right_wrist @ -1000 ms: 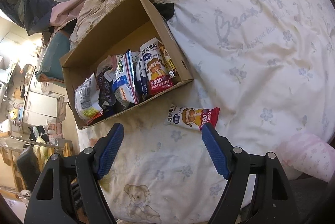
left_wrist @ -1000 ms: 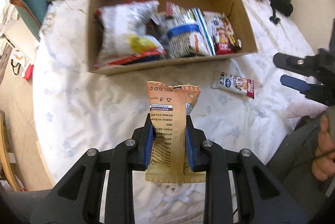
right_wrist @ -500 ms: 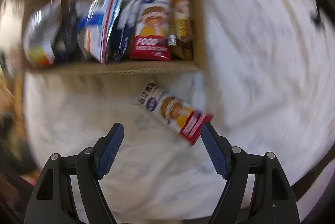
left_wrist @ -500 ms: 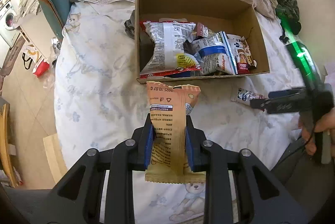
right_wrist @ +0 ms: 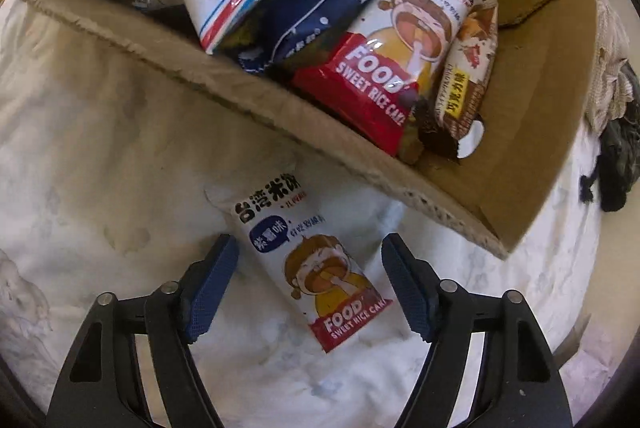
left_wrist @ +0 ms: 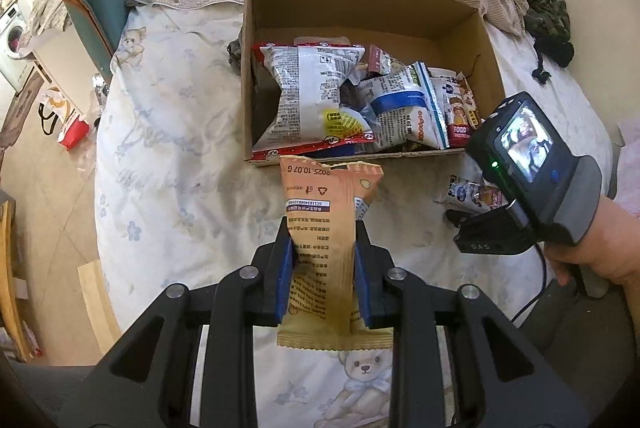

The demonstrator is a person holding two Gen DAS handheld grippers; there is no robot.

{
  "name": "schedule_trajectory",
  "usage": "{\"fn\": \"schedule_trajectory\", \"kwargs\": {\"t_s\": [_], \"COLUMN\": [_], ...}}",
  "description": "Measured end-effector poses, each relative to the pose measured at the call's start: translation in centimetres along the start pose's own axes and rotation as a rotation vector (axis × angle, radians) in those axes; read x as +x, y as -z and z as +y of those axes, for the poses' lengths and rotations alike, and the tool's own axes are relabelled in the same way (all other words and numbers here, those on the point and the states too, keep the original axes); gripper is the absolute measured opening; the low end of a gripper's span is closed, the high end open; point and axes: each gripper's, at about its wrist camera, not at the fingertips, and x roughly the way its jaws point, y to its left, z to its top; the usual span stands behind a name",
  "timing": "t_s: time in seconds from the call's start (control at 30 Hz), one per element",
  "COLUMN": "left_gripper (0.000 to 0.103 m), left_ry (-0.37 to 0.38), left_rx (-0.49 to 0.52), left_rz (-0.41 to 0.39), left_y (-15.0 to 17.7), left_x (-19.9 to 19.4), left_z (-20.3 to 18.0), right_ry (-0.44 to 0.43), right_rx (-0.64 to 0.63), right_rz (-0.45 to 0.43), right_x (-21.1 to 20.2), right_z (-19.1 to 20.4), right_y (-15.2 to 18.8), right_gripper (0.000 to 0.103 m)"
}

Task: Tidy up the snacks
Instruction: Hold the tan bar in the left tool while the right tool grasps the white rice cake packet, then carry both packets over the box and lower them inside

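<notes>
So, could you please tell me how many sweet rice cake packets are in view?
2: one rice cake packet stands inside the cardboard box; the other packet lies on the bedsheet outside. More may be hidden.

Soft, even daylight fills both fisheye views, and dark corners ring each picture. Straight lines bow toward the edges. The white floral bed sheet [right_wrist: 100, 155] looks washed out and slightly soft ahead of the right hand-held gripper [right_wrist: 310, 286]. The brown cardboard box [left_wrist: 490, 43] shades its own inside.
</notes>
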Motion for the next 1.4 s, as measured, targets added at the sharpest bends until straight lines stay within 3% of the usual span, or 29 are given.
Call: {"fn": "schedule_trajectory", "kwargs": {"t_s": [0.07, 0.13, 0.2, 0.3, 0.63, 1.1, 1.4], "left_gripper": [0.023, 0.023, 0.023, 0.023, 0.023, 0.023, 0.023], "left_ry": [-0.009, -0.016, -0.025, -0.039, -0.089, -0.166, -0.209], "left_rx": [-0.003, -0.01, -0.017, -0.023, -0.04, -0.093, -0.089], "left_rz": [0.002, 0.006, 0.011, 0.009, 0.005, 0.0, -0.096], "left_y": [0.0, 0.1, 0.1, 0.2, 0.3, 0.9, 0.6], "left_x": [0.1, 0.3, 0.5, 0.6, 0.9, 1.5, 0.2], "left_z": [0.1, 0.3, 0.5, 0.8, 1.6, 3.5, 3.8], "right_ry": [-0.064, -0.068, -0.091, -0.13, -0.205, -0.458, -0.555], "right_rx": [0.035, 0.031, 0.03, 0.046, 0.045, 0.139, 0.196], "right_rz": [0.01, 0.007, 0.007, 0.012, -0.034, -0.18, -0.349], "right_x": [0.2, 0.0, -0.2, -0.6, -4.2, -9.9, -13.0], "right_z": [-0.2, -0.7, -0.6, -0.4, 1.3, 3.3, 0.8], "right_y": [-0.1, -0.3, -0.3, 0.1, 2.5, 3.9, 4.4], "right_gripper": [0.06, 0.057, 0.043, 0.034, 0.033, 0.033, 0.033]}}
